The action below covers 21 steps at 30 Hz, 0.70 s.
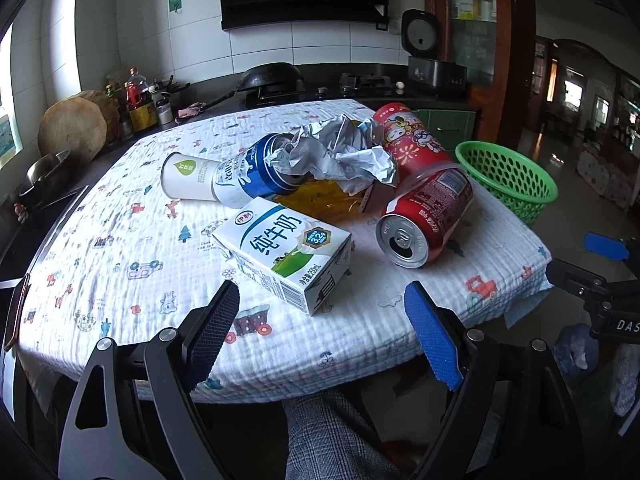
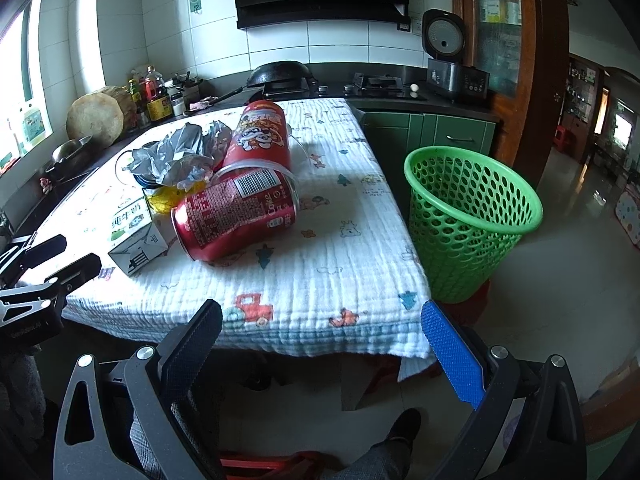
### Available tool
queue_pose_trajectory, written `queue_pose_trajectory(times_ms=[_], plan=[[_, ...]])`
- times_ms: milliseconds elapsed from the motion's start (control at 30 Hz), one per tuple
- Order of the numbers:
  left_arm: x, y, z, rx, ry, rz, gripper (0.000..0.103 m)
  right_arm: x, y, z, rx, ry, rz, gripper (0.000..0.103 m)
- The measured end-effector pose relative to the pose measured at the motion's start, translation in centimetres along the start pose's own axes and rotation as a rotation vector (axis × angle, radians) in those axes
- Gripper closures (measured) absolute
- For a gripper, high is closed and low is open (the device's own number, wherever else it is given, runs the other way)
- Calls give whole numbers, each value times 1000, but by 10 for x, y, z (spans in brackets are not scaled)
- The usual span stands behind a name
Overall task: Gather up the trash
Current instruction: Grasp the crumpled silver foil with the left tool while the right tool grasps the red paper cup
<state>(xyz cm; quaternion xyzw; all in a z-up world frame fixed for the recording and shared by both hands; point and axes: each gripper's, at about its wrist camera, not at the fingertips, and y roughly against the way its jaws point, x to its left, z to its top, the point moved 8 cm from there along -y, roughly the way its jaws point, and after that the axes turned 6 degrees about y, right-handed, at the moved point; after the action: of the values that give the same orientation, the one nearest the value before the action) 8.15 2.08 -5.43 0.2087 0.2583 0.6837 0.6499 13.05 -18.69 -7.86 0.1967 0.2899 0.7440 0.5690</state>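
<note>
Trash lies on a table under a white printed cloth [image 1: 120, 248]. It includes a white and green milk carton [image 1: 284, 252], a dented red cola can [image 1: 428, 216] on its side, a tall red can [image 1: 412, 140], a blue and white can [image 1: 248, 176], a white paper cup [image 1: 188, 176], crumpled silver paper [image 1: 340, 148] and a yellow wrapper [image 1: 324, 200]. My left gripper [image 1: 322, 290] is open just short of the carton's near corner, pads clear of it. My right gripper [image 2: 320, 306] is open over the table's near edge, holding nothing. The cola can [image 2: 236, 212] lies ahead to its left. A green basket [image 2: 468, 216] stands on the floor to its right.
Behind the table runs a dark counter with a wok [image 1: 272, 74], a gas stove [image 1: 364, 82], a rice cooker [image 1: 432, 68], bottles [image 1: 138, 100] and a round wooden board [image 1: 74, 132]. A person's trouser leg [image 1: 332, 432] is below the table edge. Bare tiled floor [image 2: 560, 280] lies beyond the basket.
</note>
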Motion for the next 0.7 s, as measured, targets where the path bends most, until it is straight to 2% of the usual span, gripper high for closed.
queue_pose_trajectory(times_ms=[467,700], plan=[[20,-11,26,-6,5,-9,28,16,-20,71,-16,35,127,7],[30,-15,45,-17,-12,-22,30,20,-44,107,15,42,182,8]])
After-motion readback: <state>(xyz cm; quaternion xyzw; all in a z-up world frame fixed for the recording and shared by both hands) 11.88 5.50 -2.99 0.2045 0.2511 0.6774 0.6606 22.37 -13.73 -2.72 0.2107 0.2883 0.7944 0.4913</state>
